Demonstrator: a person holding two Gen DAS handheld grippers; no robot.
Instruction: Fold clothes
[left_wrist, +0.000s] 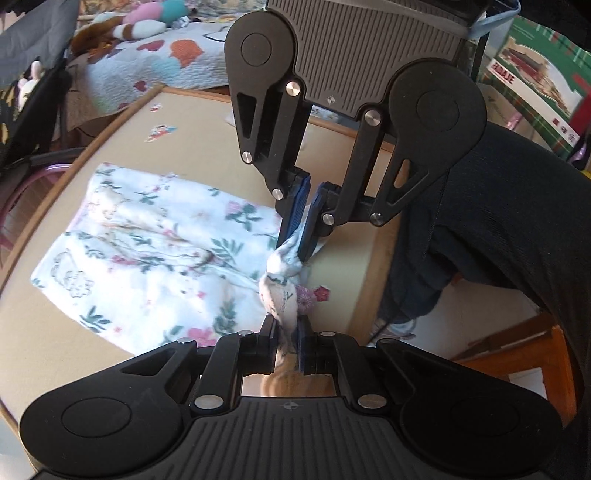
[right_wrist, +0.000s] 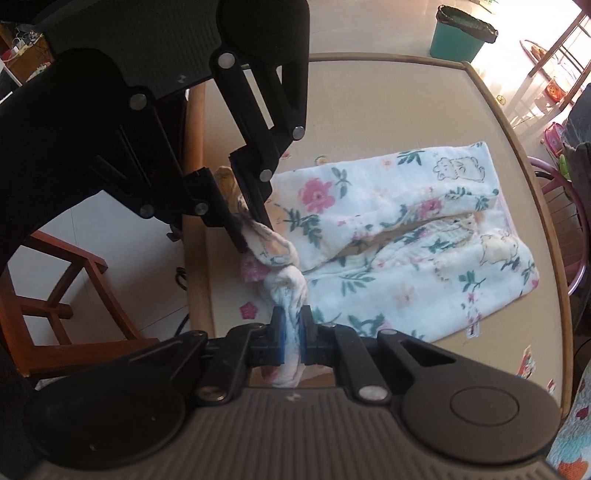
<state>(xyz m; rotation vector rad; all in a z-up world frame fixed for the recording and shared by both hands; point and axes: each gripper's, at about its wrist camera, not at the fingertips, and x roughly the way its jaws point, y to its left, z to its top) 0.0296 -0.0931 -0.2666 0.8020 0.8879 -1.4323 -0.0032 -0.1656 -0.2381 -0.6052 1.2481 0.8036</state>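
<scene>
Your left gripper is clamped nearly closed on a bunched corner of the floral garment; your right gripper is pinched the same way on the neighbouring corner, jaws close together above the table edge. Between them the cloth twists into a tight rope. Beyond the jaws the garment lies loosely doubled on the tan table, creased, edges uneven. Judgement: fold under way, not finished; smoothing and further folds remain.

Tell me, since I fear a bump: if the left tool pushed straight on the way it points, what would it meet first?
Probably the floral garment bunched in its own grip, then the table just under it; depth is hard to judge.
</scene>
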